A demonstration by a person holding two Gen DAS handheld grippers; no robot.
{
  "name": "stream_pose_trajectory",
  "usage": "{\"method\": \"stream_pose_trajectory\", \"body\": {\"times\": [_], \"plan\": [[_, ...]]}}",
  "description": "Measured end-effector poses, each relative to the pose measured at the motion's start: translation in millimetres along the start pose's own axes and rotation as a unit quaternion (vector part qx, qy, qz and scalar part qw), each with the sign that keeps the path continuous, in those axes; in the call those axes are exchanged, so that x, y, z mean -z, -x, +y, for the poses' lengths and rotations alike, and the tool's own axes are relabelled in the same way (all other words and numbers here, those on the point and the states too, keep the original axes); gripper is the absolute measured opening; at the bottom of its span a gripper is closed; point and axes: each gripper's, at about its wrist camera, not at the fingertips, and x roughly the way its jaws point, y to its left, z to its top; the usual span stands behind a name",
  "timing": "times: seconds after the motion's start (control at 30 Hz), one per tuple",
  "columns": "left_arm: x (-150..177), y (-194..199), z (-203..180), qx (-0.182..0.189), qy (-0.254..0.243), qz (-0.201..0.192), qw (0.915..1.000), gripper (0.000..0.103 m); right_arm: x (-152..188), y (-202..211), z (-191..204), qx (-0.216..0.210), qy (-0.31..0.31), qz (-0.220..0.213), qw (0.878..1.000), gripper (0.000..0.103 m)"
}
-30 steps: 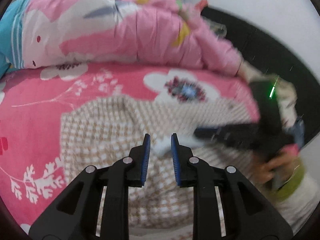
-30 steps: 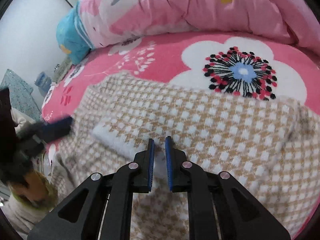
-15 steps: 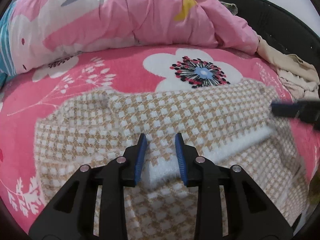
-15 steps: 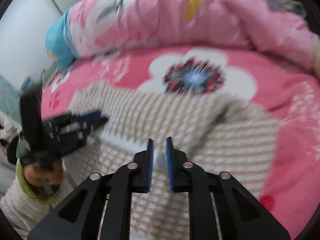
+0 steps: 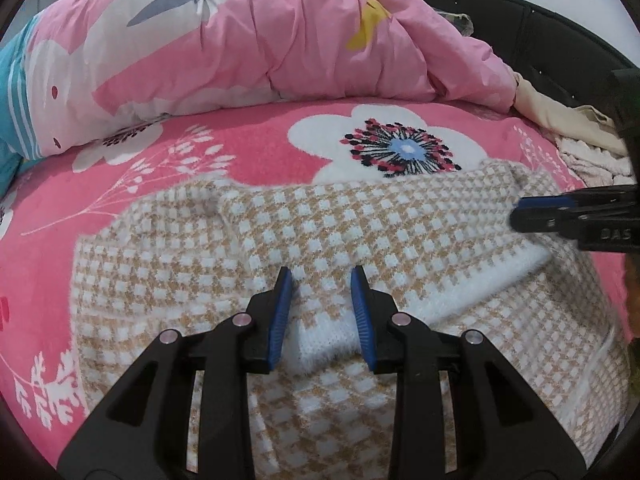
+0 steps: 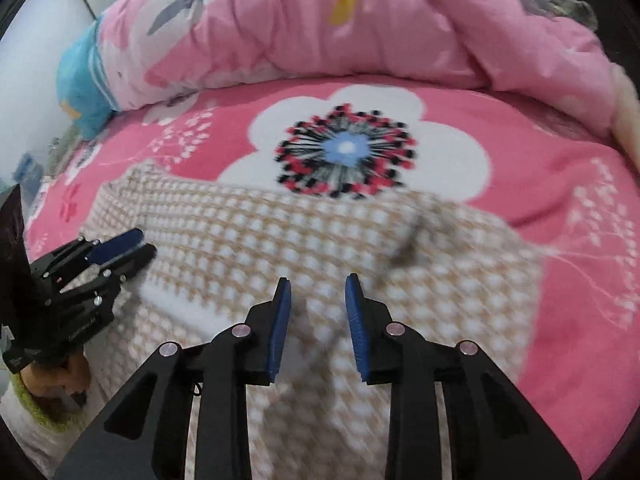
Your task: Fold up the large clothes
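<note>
A tan-and-white checked knit sweater (image 5: 360, 232) lies folded on the pink floral bedspread (image 5: 240, 148); its white ribbed hem (image 5: 472, 288) runs across the top layer. My left gripper (image 5: 322, 312) is open, its jaws astride the hem's left end without pinching it. It also shows at the left of the right wrist view (image 6: 124, 248). My right gripper (image 6: 316, 316) is open and empty just above the sweater (image 6: 300, 232). It also shows at the right edge of the left wrist view (image 5: 536, 216).
A bunched pink quilt (image 5: 260, 40) lies along the back of the bed, with a teal pillow (image 6: 80, 84) at its left. Beige and white clothes (image 5: 576, 140) are heaped at the right by a black headboard (image 5: 540, 40).
Both grippers have opened and let go of the white hem, which now rests on the sweater. The folded-over layer has been laid down and the right gripper has drawn away.
</note>
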Motion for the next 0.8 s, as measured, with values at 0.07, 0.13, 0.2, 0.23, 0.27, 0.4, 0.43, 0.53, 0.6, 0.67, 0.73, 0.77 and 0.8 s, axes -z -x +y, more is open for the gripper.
{"method": "stream_pose_trajectory", "body": {"times": [0.07,0.13,0.2,0.23,0.27,0.4,0.43,0.53,0.6,0.67,0.73,0.77,0.8], "plan": [[0.3,-0.4,0.3,0.002,0.003,-0.003,1.0,0.029,-9.3,13.4,8.5,-0.017,0.009,-0.023,1.0,0.03],[0.7,-0.4,-0.2,0.0,0.003,-0.005,1.0,0.029,-23.9,15.7,19.2,-0.057,0.003,-0.038,0.998,0.03],[1.0,-0.7,1.1,0.0,0.002,-0.004,1.0,0.029,-36.0,5.3,32.8,-0.07,0.012,-0.042,0.997,0.03],[1.2,-0.5,1.3,0.001,0.002,-0.004,1.0,0.029,-40.9,-4.6,42.0,-0.075,0.021,-0.041,0.996,0.03],[1.5,0.4,0.9,0.001,0.003,-0.005,1.0,0.029,-43.7,-13.2,47.8,-0.08,0.026,-0.036,0.996,0.03],[2.3,0.2,2.0,-0.003,0.002,-0.008,1.0,0.029,-37.8,-59.7,61.6,-0.074,0.041,-0.003,0.996,0.031],[2.8,-1.1,2.0,-0.003,0.003,-0.006,1.0,0.029,-34.5,-59.6,59.5,-0.079,0.039,-0.006,0.996,0.031],[2.2,0.0,1.2,-0.003,0.002,-0.01,0.9999,0.03,-31.1,-46.6,52.2,-0.09,0.014,0.0,0.996,0.031],[2.2,0.1,1.0,-0.003,0.003,-0.011,0.9999,0.03,-26.0,-33.7,53.1,-0.085,0.016,-0.001,0.996,0.033],[2.2,-0.1,1.6,-0.002,0.003,-0.012,0.9999,0.029,-17.5,-22.7,54.3,-0.08,0.031,-0.007,0.996,0.034],[3.0,0.2,1.5,-0.001,0.002,-0.011,0.9999,0.029,-5.8,-27.1,56.3,-0.053,0.056,-0.001,0.997,0.037],[2.8,-0.3,1.4,-0.002,0.001,-0.01,0.9999,0.029,-0.7,-28.8,55.7,-0.048,0.064,-0.002,0.997,0.039],[4.2,0.5,-0.6,-0.003,0.0,-0.01,0.9999,0.029,4.0,-28.7,55.0,-0.044,0.069,-0.006,0.997,0.04]]}}
